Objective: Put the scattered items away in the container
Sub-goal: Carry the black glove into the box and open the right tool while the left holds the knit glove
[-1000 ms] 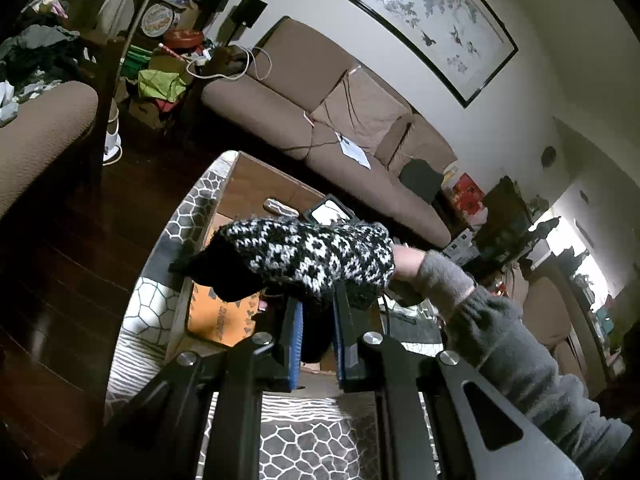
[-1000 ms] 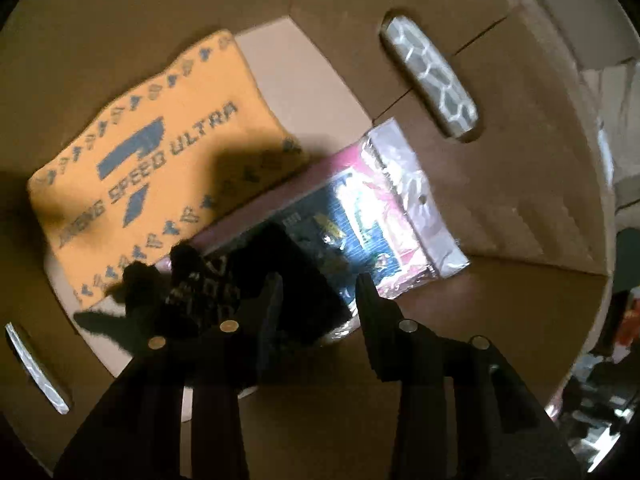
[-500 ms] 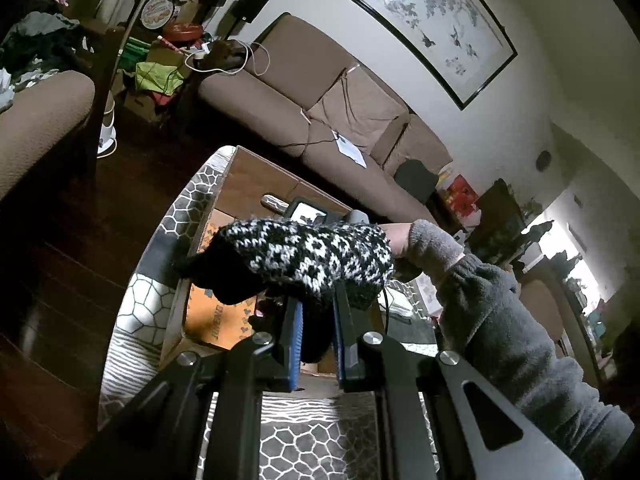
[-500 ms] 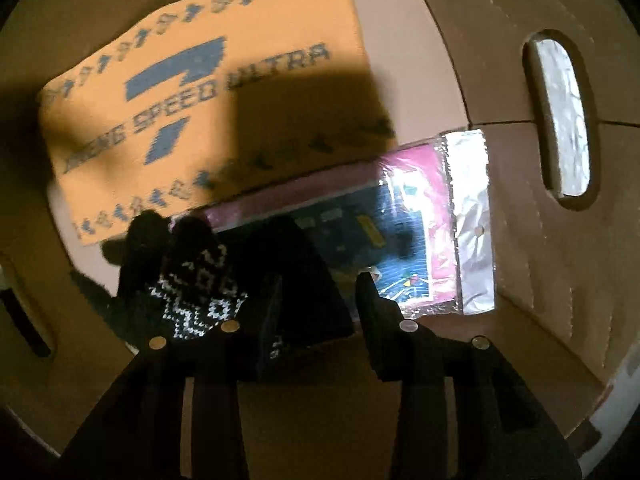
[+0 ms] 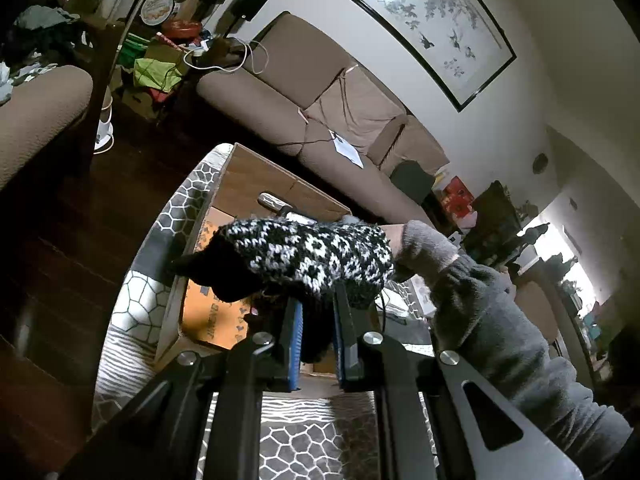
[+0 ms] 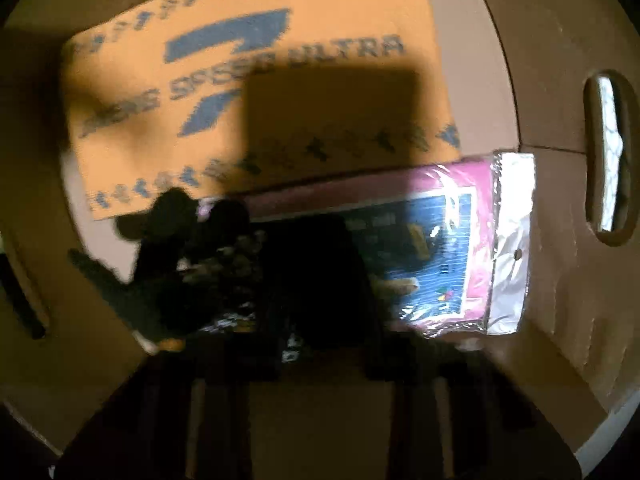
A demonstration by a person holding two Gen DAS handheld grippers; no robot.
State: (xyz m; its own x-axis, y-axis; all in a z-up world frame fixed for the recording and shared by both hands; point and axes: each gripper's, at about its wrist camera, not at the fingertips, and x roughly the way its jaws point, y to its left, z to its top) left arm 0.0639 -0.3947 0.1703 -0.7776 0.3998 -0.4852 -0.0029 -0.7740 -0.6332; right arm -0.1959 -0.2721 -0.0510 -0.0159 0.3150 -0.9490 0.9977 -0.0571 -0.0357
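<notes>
My left gripper [image 5: 316,308] is shut on a black-and-white knitted glove [image 5: 312,256] and holds it in the air above the open cardboard box [image 5: 240,184]. My right gripper [image 6: 324,320] is down inside the box [image 6: 560,60], dark and blurred; its jaws stand apart. A second black patterned glove [image 6: 192,264] lies on the box floor just left of its fingers, beside an orange cloth [image 6: 248,60] and a pink plastic packet [image 6: 460,240].
The box stands on a grey hexagon-patterned rug [image 5: 148,292] on dark wood floor. A brown sofa [image 5: 320,92] runs behind it. The person's grey-sleeved arm [image 5: 500,328] reaches into the box from the right. Clutter [image 5: 160,40] fills the back left corner.
My right gripper has drawn back and turned inside the box, with the second glove lying free beside it. My left gripper keeps hold of its glove, nearly still.
</notes>
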